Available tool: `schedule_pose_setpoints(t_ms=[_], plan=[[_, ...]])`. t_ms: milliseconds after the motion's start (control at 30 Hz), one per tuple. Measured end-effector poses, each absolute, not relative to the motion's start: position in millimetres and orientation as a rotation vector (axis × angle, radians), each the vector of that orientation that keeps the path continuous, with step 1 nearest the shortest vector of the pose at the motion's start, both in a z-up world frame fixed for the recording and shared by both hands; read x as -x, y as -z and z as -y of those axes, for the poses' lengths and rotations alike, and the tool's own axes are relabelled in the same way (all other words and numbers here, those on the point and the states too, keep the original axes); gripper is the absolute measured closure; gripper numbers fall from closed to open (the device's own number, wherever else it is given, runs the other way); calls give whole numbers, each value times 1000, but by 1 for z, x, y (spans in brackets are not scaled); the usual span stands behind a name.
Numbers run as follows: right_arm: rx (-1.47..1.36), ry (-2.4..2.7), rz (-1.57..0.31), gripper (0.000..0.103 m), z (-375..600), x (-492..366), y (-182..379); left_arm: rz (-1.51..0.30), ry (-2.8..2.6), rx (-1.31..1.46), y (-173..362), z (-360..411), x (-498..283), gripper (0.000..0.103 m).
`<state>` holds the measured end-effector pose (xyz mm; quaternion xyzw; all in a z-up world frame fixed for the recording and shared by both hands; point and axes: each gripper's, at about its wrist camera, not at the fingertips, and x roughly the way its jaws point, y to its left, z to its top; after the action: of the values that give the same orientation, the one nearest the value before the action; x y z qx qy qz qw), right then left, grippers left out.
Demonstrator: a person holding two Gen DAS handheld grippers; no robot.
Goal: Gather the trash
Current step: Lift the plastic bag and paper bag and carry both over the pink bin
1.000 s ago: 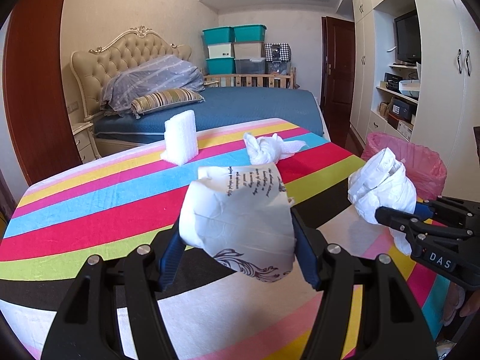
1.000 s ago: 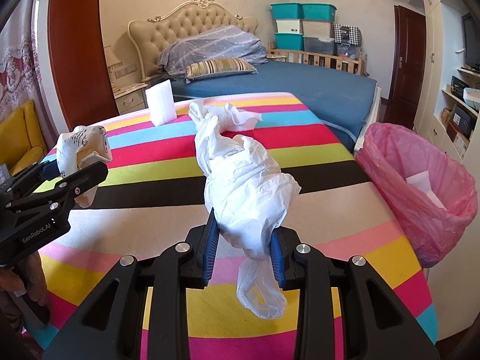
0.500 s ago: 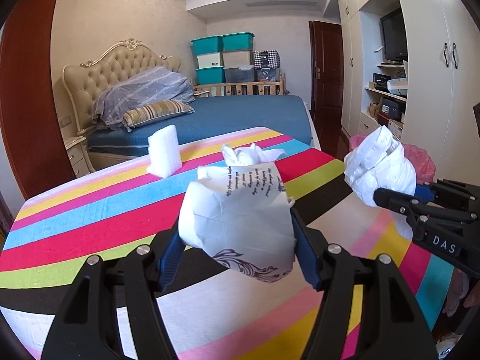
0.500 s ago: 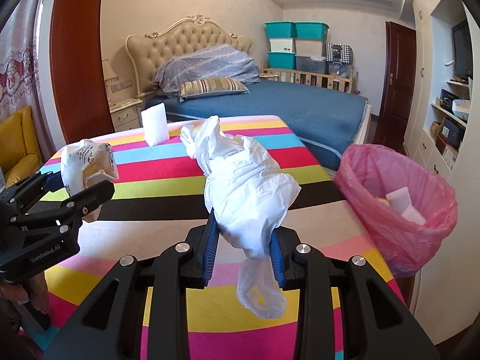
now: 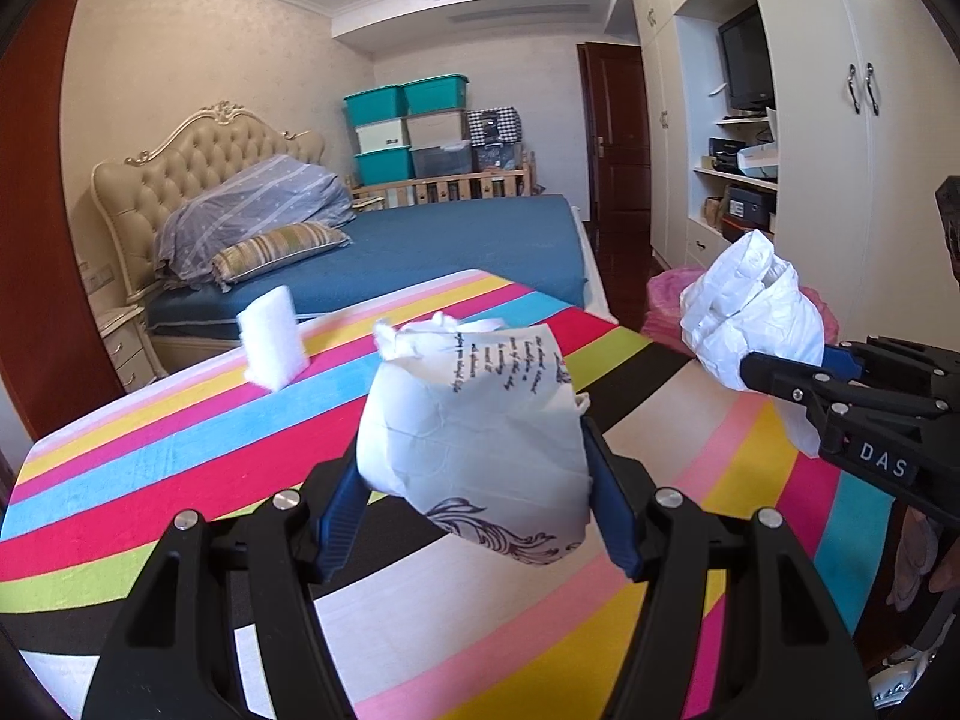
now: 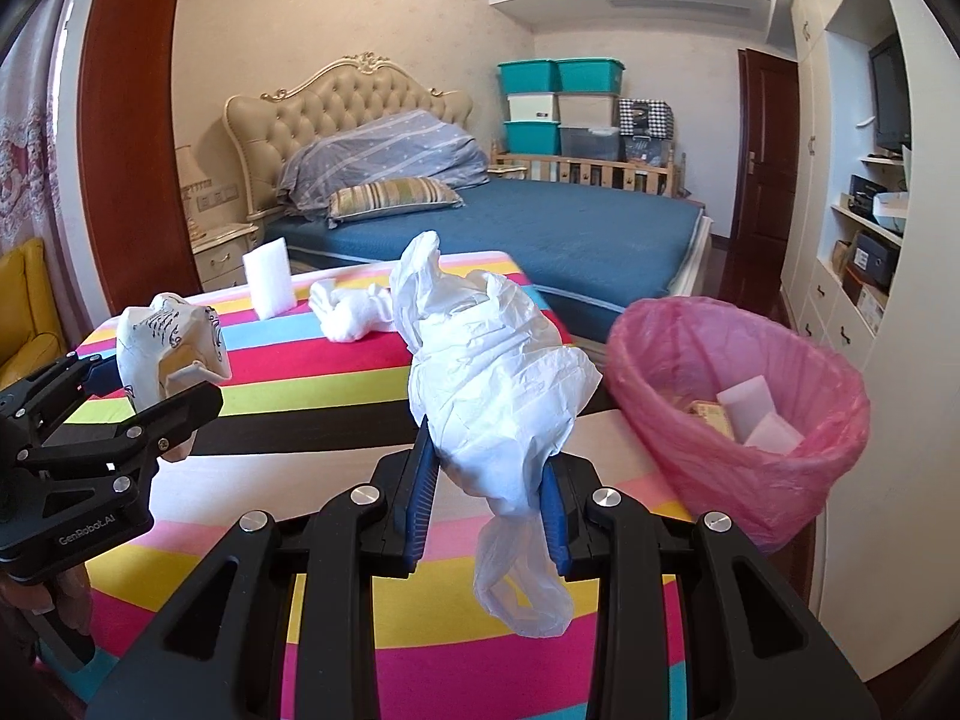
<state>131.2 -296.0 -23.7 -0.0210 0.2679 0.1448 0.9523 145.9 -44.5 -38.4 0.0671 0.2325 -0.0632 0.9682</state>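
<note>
My left gripper (image 5: 474, 468) is shut on a crumpled printed paper (image 5: 474, 420), held above the striped table; it also shows in the right wrist view (image 6: 168, 354). My right gripper (image 6: 487, 468) is shut on a crumpled white plastic bag (image 6: 492, 384), also seen in the left wrist view (image 5: 750, 312). The pink-lined trash bin (image 6: 738, 402) stands off the table's right edge and holds white scraps. A white foam block (image 6: 269, 279) and a twisted white tissue (image 6: 348, 315) rest on the table's far side.
The striped table (image 6: 336, 420) lies below both grippers. A blue bed (image 6: 540, 228) is behind it, a white wardrobe with shelves (image 5: 810, 150) on the right, a wooden door frame (image 6: 126, 120) on the left.
Both grippers have risen and moved toward the right with their loads. The trash bin has come nearer and more open to the right wrist view.
</note>
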Motion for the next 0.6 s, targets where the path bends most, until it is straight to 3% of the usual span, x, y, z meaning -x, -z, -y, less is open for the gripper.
schedule_pose_setpoints(t_ms=[600], plan=[[23,-143,-504,72,377,-147,16,-454,297,-187,20,132,-188,39]])
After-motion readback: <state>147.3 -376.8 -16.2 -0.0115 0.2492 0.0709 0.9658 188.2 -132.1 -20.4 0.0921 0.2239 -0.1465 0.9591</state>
